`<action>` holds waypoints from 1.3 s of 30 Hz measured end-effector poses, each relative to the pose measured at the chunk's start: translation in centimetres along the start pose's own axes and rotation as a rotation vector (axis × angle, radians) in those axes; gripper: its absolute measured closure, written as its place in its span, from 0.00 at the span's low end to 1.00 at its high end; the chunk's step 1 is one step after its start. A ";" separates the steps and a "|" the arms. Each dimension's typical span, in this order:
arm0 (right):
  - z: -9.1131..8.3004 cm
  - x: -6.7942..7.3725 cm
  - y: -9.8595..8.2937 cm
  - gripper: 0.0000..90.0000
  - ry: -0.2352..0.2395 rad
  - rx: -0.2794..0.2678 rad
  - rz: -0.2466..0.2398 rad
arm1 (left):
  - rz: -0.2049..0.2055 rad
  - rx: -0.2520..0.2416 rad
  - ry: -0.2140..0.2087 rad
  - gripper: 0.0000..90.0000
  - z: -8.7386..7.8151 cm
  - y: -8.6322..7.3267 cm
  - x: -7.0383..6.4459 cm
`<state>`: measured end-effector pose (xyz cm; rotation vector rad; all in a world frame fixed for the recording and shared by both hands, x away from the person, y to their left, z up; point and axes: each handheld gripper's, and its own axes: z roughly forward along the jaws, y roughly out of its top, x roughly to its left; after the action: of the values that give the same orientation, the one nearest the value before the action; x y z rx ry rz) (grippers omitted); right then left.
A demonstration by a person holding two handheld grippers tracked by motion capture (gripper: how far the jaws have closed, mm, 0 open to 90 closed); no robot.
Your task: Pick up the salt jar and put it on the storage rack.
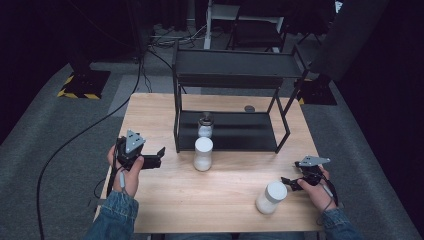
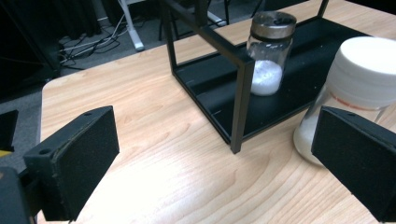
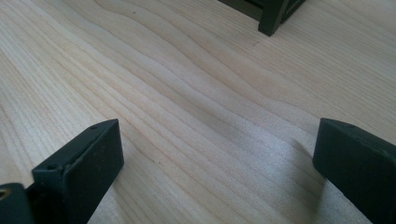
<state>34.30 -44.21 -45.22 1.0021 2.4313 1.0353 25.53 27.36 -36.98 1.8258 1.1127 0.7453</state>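
Pale wood tabletop [image 1: 165, 205] under everything in the high view, with a black two-tier metal rack [image 1: 232, 70] at the far half. Left gripper [image 1: 159, 157] low over the near left, jaws apart, aimed at a white-lidded jar [image 1: 203, 153] standing upright just in front of the rack's lower shelf. Small glass shaker [image 1: 205, 125] right behind it on that shelf. Second white-lidded jar [image 1: 270, 197] at the near right, just beside the right gripper [image 1: 288, 183], possibly touching a jaw tip, hard to tell at this size. Grey carpet around the table, cables trailing off left, yellow-and-black striped base plates at dark stands, dim room beyond. From the left gripper view: both pads wide open and empty, white-lidded jar [image 2: 359, 88] at the right edge beside one jaw rather than between the two, shaker [image 2: 270, 53] half full of white powder on the shelf, rack post [image 2: 240, 102] close by. Likely trouble: a sideways nudge from that near jaw, tipping the tall jar or knocking it into the post. From the right gripper view: jaws spread, nothing held, bare wood grain [image 3: 187, 102] between them, a rack foot [image 3: 273, 18] at the top. Same risk there if closing blind beside the second jar.
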 end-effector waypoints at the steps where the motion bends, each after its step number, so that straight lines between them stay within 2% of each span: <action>1: 0.0 0.0 0.0 0.01 0.000 0.000 0.000 | -0.002 0.001 0.001 0.01 -0.1 -0.1 0.0; 12: 0.0 0.1 0.0 0.01 -0.004 0.000 0.003 | -0.012 0.008 0.019 0.01 -0.4 -1.6 0.2; 22: 0.0 0.1 0.0 0.01 -0.004 0.000 0.004 | -0.012 0.045 0.024 0.01 -0.2 -2.8 0.0; 28: 0.0 0.1 0.0 0.01 -0.004 0.000 0.004 | -0.050 0.041 0.049 0.01 -0.1 -3.7 -0.5; 39: 0.0 0.1 0.0 0.01 -0.005 0.000 0.004 | -0.078 0.081 0.054 0.01 0.3 -5.2 -0.5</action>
<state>34.19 -44.14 -45.21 1.0090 2.4265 1.0331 23.46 28.03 -41.69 1.8276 1.2589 0.7163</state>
